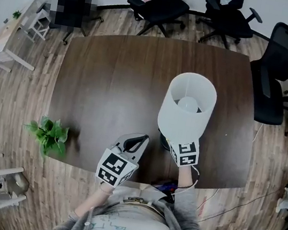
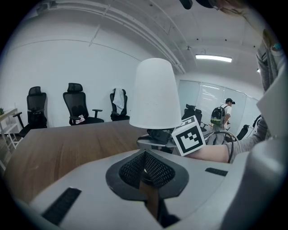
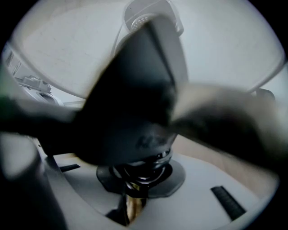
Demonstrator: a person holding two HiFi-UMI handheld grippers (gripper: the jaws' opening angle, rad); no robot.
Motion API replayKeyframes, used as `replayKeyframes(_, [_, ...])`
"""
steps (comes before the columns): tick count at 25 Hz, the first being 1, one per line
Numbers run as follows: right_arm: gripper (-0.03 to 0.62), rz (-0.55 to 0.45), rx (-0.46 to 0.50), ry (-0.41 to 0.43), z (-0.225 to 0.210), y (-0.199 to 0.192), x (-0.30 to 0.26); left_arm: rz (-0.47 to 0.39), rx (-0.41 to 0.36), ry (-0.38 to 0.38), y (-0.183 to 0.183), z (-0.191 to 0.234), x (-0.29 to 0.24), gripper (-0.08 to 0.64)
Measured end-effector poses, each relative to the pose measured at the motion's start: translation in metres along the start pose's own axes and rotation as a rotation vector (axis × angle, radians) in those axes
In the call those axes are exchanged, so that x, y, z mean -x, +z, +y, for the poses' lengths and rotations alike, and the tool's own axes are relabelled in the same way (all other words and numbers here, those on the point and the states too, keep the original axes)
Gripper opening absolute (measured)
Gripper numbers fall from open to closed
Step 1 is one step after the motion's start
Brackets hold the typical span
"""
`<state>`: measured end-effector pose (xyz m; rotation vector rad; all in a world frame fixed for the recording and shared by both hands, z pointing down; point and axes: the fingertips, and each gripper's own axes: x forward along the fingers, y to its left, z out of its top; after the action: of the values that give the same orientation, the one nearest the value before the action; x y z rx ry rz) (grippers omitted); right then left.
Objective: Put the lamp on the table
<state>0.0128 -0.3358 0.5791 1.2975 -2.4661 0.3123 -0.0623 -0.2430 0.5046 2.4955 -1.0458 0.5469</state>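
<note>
Right tool [image 1: 170, 142] clamps the lamp [image 1: 186, 110] low, at the desk's [image 1: 111, 79] near side; left tool [image 1: 141, 140] sits closed, empty.

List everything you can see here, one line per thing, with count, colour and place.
lamp: one, white shade on a dark base, at the table's near right part, base gripped in the right tongs
table: one, dark brown wood, centre of the room
plant: one, green, at the table's near left edge
office chairs: at least four, black, along the table's far and right sides
floor: wood planks, brown, all around the table
person: one, dark backpack and cap, far across the room
left tongs: one, grey, closed and empty, over the table's near edge
right tongs: one, grey, closed on the lamp's base
</note>
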Motion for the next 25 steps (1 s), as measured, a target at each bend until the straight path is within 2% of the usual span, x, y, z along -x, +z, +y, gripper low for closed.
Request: replayKeyframes(25, [0.048,-0.074,-0.04,-0.012,0.005,-0.015,0.02,0.025,-0.021,-0.042,-0.013,-0.021,0.002,0.011])
